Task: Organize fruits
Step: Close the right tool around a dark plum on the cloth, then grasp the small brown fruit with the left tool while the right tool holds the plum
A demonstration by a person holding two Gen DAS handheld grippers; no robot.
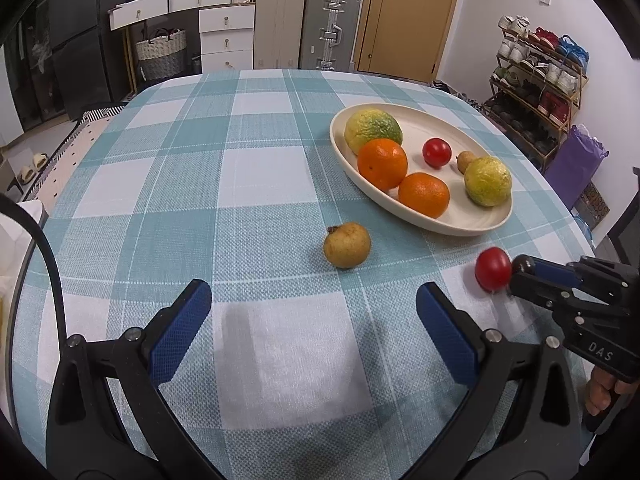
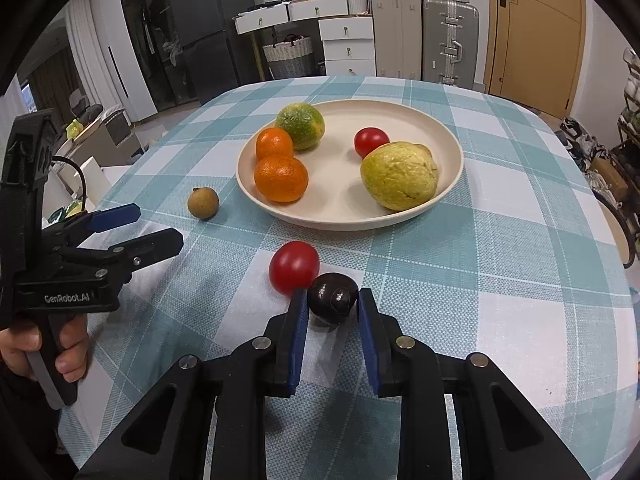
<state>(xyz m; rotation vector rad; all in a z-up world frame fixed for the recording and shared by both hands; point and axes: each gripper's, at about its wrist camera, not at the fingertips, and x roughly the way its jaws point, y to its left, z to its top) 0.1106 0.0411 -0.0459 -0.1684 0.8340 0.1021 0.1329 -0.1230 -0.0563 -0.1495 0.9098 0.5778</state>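
Observation:
A cream plate (image 1: 440, 229) (image 2: 340, 225) on the checked tablecloth holds two oranges (image 1: 382, 164), a green-yellow citrus (image 1: 372, 130), a yellow-green fruit (image 2: 399, 176), a red tomato (image 1: 436, 152) and a small brown fruit (image 1: 465, 161). On the cloth lie a brown round fruit (image 1: 347, 245) (image 2: 203, 203) and a second red tomato (image 1: 493, 269) (image 2: 294, 267). My right gripper (image 2: 332, 300) (image 1: 516, 276) is shut on a small dark purple fruit (image 2: 333, 298) resting on the cloth, right beside that tomato. The left gripper (image 1: 314, 292) (image 2: 156, 226) stands open and empty, short of the brown fruit.
Beyond the table's far edge stand white drawers (image 1: 226, 36), suitcases (image 1: 330, 24) and a wooden door (image 1: 408, 16). A shoe rack (image 1: 536, 80) and a purple bag (image 1: 572, 164) are off the right side. A hand (image 2: 68, 356) holds the left gripper's handle.

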